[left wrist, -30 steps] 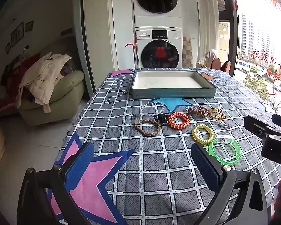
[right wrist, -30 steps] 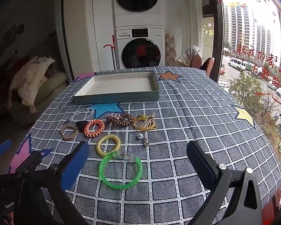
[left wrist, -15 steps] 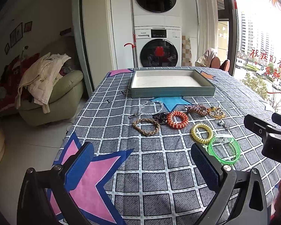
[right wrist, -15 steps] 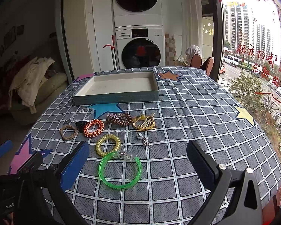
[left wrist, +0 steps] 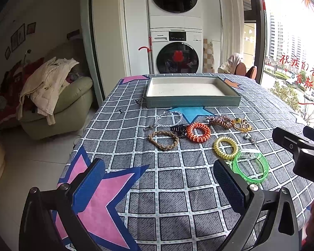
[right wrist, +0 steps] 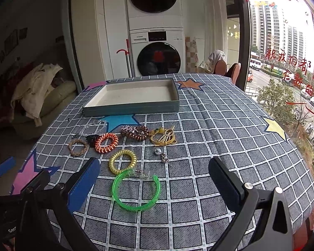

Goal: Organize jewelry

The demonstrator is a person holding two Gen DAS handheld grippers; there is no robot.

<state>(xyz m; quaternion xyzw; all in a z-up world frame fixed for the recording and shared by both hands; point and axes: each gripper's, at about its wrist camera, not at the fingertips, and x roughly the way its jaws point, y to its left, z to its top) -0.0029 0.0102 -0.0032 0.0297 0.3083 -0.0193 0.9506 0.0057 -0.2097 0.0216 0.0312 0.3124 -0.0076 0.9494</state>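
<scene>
Several pieces of jewelry lie on the checked tablecloth: a green bangle [right wrist: 136, 190] [left wrist: 251, 165], a yellow coil band [right wrist: 122, 161] [left wrist: 225, 147], an orange coil band [right wrist: 106, 142] [left wrist: 198, 132], a braided tan bracelet [right wrist: 78, 147] [left wrist: 163, 139], a brown coil band [right wrist: 136, 132], a yellow cord charm [right wrist: 163, 137] and small silver pieces [right wrist: 158, 151]. An empty grey tray [right wrist: 131, 106] [left wrist: 193, 101] stands behind them. My left gripper [left wrist: 157, 185] is open and empty above the near left of the table. My right gripper [right wrist: 155, 183] is open and empty, with the green bangle between its fingers in view.
The table edge drops off at the left towards a green sofa [left wrist: 58, 106] with clothes on it. Stacked washing machines [left wrist: 174, 33] stand behind the table. A window [right wrist: 282, 62] is at the right. The right gripper's body shows in the left wrist view [left wrist: 303, 152].
Both grippers have shifted only slightly; the jewelry and tray sit a touch lower in both views. Nothing was taken hold of.
</scene>
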